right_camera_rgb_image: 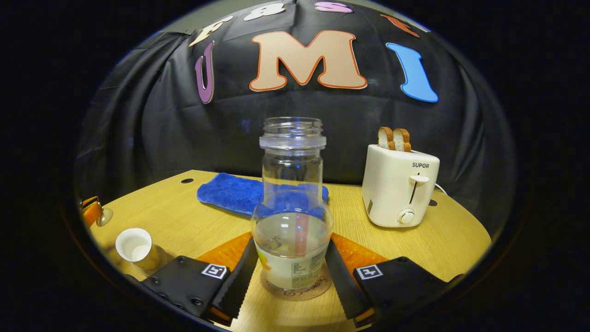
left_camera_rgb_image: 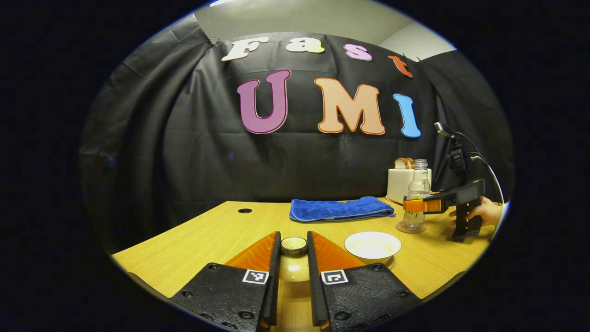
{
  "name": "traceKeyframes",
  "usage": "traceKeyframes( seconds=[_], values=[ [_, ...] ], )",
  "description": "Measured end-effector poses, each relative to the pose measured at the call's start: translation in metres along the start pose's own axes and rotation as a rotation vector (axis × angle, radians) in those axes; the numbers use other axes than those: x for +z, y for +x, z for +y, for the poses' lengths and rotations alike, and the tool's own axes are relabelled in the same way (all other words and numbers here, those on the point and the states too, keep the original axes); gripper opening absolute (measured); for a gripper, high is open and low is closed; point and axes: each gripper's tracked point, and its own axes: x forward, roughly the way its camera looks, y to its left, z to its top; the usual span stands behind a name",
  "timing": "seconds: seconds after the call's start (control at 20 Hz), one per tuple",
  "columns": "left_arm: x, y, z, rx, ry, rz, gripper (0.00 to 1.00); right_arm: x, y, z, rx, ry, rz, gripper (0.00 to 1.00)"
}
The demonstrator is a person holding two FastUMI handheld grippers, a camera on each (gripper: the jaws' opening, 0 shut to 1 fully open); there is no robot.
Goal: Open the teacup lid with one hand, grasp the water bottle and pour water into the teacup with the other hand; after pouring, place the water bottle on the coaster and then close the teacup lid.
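My left gripper (left_camera_rgb_image: 293,251) is shut on the teacup lid (left_camera_rgb_image: 293,245), held by its small round knob just above the table. The open teacup (left_camera_rgb_image: 372,246) with its white inside stands just right of it, and also shows low on the left as the teacup (right_camera_rgb_image: 133,246). The clear water bottle (right_camera_rgb_image: 292,216), uncapped and holding a little water, stands upright on the round coaster (right_camera_rgb_image: 295,288). My right gripper (right_camera_rgb_image: 292,258) is shut on the bottle's lower body, both fingers against its sides. From the left gripper view the bottle (left_camera_rgb_image: 417,191) stands on the coaster (left_camera_rgb_image: 410,227), with a hand (left_camera_rgb_image: 484,212) holding the right gripper (left_camera_rgb_image: 415,205).
A folded blue towel (left_camera_rgb_image: 341,208) lies at the back of the wooden table (left_camera_rgb_image: 207,235). A cream toaster (right_camera_rgb_image: 400,186) with two bread slices stands at the back right, near the bottle. The black cloth wall closes off the far side.
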Motion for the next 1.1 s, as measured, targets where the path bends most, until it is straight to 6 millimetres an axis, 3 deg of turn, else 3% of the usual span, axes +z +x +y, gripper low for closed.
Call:
traceKeyframes(
  seconds=[0.05, 0.1, 0.3, 0.35, 0.45, 0.55, 0.75, 0.8, 0.9, 1.1],
  values=[
    [0.001, 0.000, -0.002, -0.007, -0.001, -0.001, 0.27, 0.000, -0.001, 0.001, 0.006, 0.000, -0.002, 0.89],
    [0.000, 0.001, -0.003, -0.016, -0.001, 0.000, 0.27, 0.000, -0.003, 0.000, 0.009, 0.002, -0.004, 0.81],
    [0.000, 0.003, -0.002, -0.010, 0.000, 0.000, 0.27, 0.000, -0.012, -0.004, 0.016, 0.010, -0.020, 0.86],
    [0.000, 0.003, -0.003, -0.008, 0.001, 0.002, 0.27, 0.000, -0.013, -0.004, 0.023, 0.011, -0.022, 0.81],
    [0.000, 0.004, -0.003, -0.007, 0.002, 0.000, 0.27, -0.003, -0.016, -0.006, 0.029, 0.022, -0.019, 0.86],
    [0.001, 0.004, -0.002, -0.002, 0.001, -0.001, 0.27, -0.002, -0.017, -0.011, 0.023, 0.030, -0.022, 0.81],
    [0.000, 0.005, -0.004, -0.005, 0.000, 0.002, 0.27, -0.005, -0.023, -0.014, 0.021, 0.031, -0.020, 0.81],
    [0.000, 0.005, -0.004, -0.006, 0.000, 0.002, 0.27, -0.007, -0.025, -0.014, 0.023, 0.033, -0.019, 0.90],
    [-0.001, 0.006, -0.005, -0.005, 0.000, 0.003, 0.27, -0.010, -0.028, -0.015, 0.023, 0.032, -0.018, 0.81],
    [-0.001, 0.009, -0.010, -0.017, -0.001, 0.003, 0.27, -0.016, -0.039, -0.015, 0.024, 0.018, -0.017, 0.81]
  ],
)
